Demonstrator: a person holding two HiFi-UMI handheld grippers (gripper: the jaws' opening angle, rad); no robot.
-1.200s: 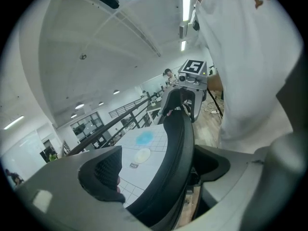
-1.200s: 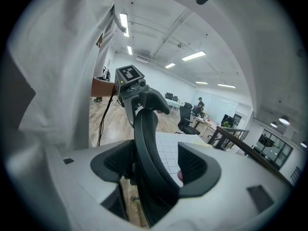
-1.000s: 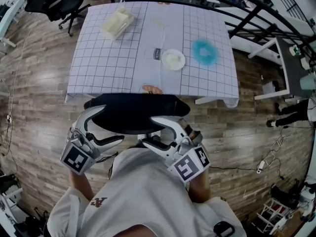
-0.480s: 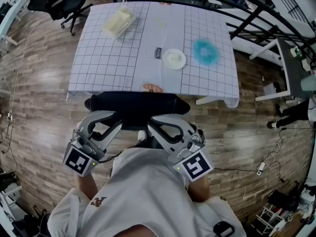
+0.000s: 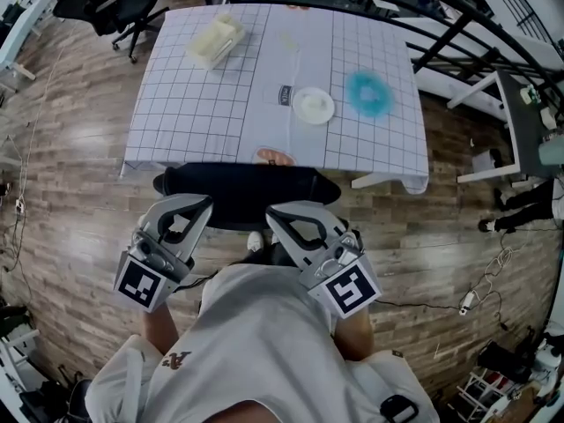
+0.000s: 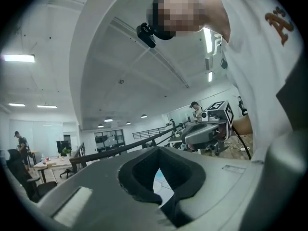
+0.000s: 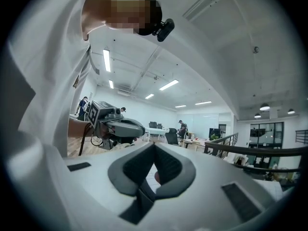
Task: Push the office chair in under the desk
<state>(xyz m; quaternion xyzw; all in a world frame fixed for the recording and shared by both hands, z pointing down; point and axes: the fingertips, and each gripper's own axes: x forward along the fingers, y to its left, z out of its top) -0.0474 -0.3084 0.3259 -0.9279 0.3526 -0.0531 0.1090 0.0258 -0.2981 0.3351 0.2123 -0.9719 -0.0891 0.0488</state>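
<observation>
The black office chair (image 5: 242, 190) stands at the near edge of the desk (image 5: 198, 113), which wears a white grid cloth; only the chair's dark top shows, the rest hidden beneath it and my body. My left gripper (image 5: 205, 204) is shut and empty, its tips at the chair's near left edge. My right gripper (image 5: 272, 212) is also shut and empty, tips at the near right edge. In the left gripper view the left gripper (image 6: 159, 149) points up at the ceiling, as does the right gripper (image 7: 154, 145) in its own view.
On the desk lie a white plate (image 5: 314, 106), a blue fluffy thing (image 5: 367, 92) and a cream container (image 5: 211, 40). Another black chair (image 5: 115, 7) stands far left. A black railing (image 5: 441, 29) runs behind, and cables (image 5: 480, 280) trail over the wooden floor at right.
Both grippers' jaws have gone from wide open to shut. The chair has slid a little farther toward the desk, so less of it shows.
</observation>
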